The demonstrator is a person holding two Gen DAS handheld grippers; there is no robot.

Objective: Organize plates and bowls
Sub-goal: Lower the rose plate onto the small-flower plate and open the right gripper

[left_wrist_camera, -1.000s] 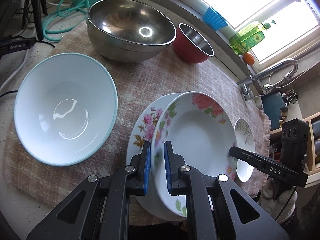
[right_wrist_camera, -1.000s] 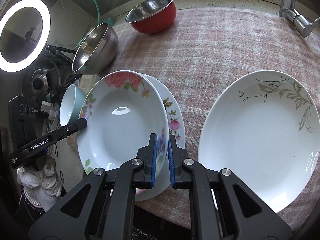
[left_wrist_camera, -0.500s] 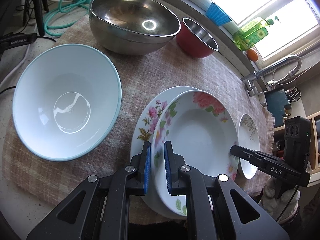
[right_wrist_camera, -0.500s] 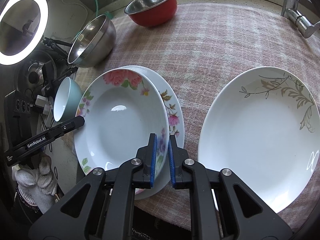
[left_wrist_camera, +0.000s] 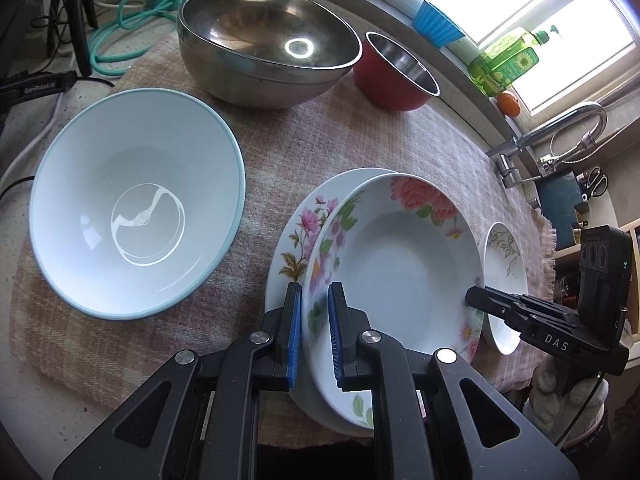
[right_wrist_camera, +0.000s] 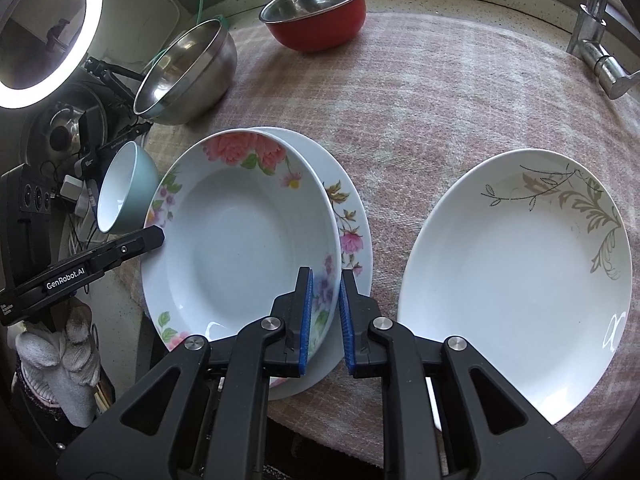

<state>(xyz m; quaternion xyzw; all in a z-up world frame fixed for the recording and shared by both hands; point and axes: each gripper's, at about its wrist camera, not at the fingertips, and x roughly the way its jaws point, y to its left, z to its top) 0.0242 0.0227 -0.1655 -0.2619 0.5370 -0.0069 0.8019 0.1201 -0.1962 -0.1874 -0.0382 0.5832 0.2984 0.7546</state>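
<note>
A deep floral plate (left_wrist_camera: 400, 256) (right_wrist_camera: 240, 236) is held over a flat floral plate (left_wrist_camera: 304, 220) (right_wrist_camera: 344, 208) on the checked cloth. My left gripper (left_wrist_camera: 314, 336) is shut on the deep plate's left rim. My right gripper (right_wrist_camera: 324, 320) is shut on its right rim. Each gripper shows in the other's view, the right one (left_wrist_camera: 520, 312) and the left one (right_wrist_camera: 100, 256). A white plate with a brown vine pattern (right_wrist_camera: 520, 272) (left_wrist_camera: 504, 276) lies to the right. A pale blue bowl (left_wrist_camera: 132, 208) (right_wrist_camera: 124, 188) sits to the left.
A large steel bowl (left_wrist_camera: 264, 44) (right_wrist_camera: 188, 72) and a red bowl with steel inside (left_wrist_camera: 396, 72) (right_wrist_camera: 316, 16) stand at the back of the cloth (right_wrist_camera: 440, 100). A tap (left_wrist_camera: 552, 132) (right_wrist_camera: 596, 52) is at the right. Green hose (left_wrist_camera: 132, 12) and cables lie at back left. A ring light (right_wrist_camera: 44, 32) is on the left.
Both grippers with the deep floral plate have shifted a little; the blue bowl and steel bowl now sit lower and nearer in the left wrist view. The grips stay the same.
</note>
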